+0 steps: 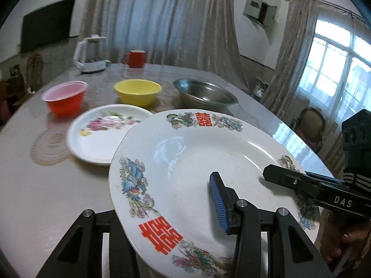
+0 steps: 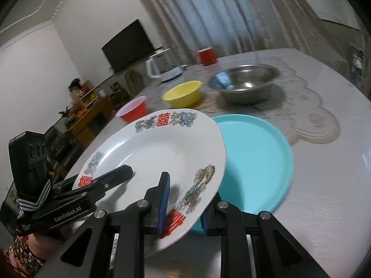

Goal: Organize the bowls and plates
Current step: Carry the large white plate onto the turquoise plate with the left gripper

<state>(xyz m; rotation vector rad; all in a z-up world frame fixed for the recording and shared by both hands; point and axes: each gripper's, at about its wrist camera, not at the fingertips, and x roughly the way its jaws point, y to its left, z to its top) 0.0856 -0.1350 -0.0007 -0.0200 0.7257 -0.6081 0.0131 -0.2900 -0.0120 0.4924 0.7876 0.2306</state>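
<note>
A white deep plate with red characters and dragon prints [image 1: 197, 162] is held tilted above the table by both grippers. My left gripper [image 1: 167, 210] is shut on its near rim; one blue-padded finger lies inside the plate. My right gripper [image 2: 183, 208] is shut on the opposite rim [image 2: 162, 153]. It shows in the left wrist view [image 1: 285, 176] at the plate's right. A flowered white plate [image 1: 102, 132] lies behind to the left. A turquoise plate [image 2: 255, 159] lies flat to the right. Red [image 1: 63, 100], yellow [image 1: 138, 91] and steel [image 1: 205, 95] bowls stand in a row behind.
A white kettle [image 1: 90, 54] and a red mug [image 1: 135, 58] stand at the table's far side. A lace mat [image 2: 308, 106] lies under the steel bowl [image 2: 245, 82]. The table edge [image 1: 299, 136] curves along the right, with chairs beyond.
</note>
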